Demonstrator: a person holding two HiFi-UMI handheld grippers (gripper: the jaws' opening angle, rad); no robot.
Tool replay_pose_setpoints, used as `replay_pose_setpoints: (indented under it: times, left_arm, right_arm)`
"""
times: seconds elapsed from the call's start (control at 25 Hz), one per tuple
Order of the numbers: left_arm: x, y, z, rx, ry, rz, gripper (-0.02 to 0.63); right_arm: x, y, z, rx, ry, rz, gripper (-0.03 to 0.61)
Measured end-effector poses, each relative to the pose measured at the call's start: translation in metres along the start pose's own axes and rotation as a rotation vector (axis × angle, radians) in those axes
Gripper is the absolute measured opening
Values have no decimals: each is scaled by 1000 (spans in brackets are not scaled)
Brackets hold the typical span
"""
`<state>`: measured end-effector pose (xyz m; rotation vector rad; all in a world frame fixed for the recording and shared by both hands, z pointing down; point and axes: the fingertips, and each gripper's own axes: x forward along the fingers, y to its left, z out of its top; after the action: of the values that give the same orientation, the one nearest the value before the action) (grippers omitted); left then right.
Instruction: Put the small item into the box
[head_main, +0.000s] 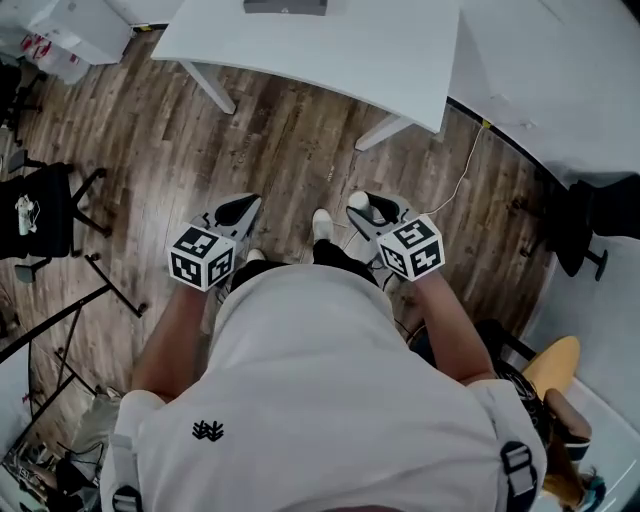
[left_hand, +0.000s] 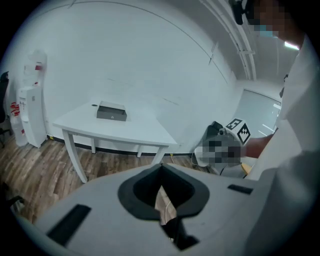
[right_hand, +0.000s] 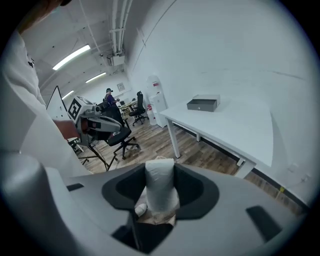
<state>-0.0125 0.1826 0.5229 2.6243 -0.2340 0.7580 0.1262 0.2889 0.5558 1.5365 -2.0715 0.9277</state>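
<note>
While the person (head_main: 320, 400) stands on the wood floor (head_main: 290, 140) facing the white table (head_main: 330, 50), both tools are held low before the body, pointing forward and down.

Right tool (right_hand: 160, 172): clenched on the small item (right_hand: 160, 186), a pale wrapped roll. It stands upright between the jaws, the pads press on both its sides, and its top pokes out past the tips.

Left tool (left_hand: 161, 170): jaws brought together at the tips, nothing between them. Only floor shows through the slit below.

Box (right_hand: 203, 103): grey, low and flat. It lies on the table, well ahead of both tools and well apart from the held item.

An office chair (right_hand: 120, 136) stands off to the right tool's left.
</note>
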Motion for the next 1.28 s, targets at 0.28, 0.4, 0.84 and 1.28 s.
replay_pose_setpoints:
  times: [0.28,0.4,0.84,1.28]
  left_arm:
    - [37,-1,62,-31,-54,69,8]
    - [40,12,72,-57,-71,64,6]
    - [0,119,114,15,-115,31,7]
    - [-55,216,102,-86,-119,40,7]
  right_arm:
    - [14,-68,50,-93,23,63,173]
    - [29,-79,67,-107,42,70,173]
    - [111,-101,169,-111,99,-19,174]
    - [180,-126,279,-148,115,-102,175]
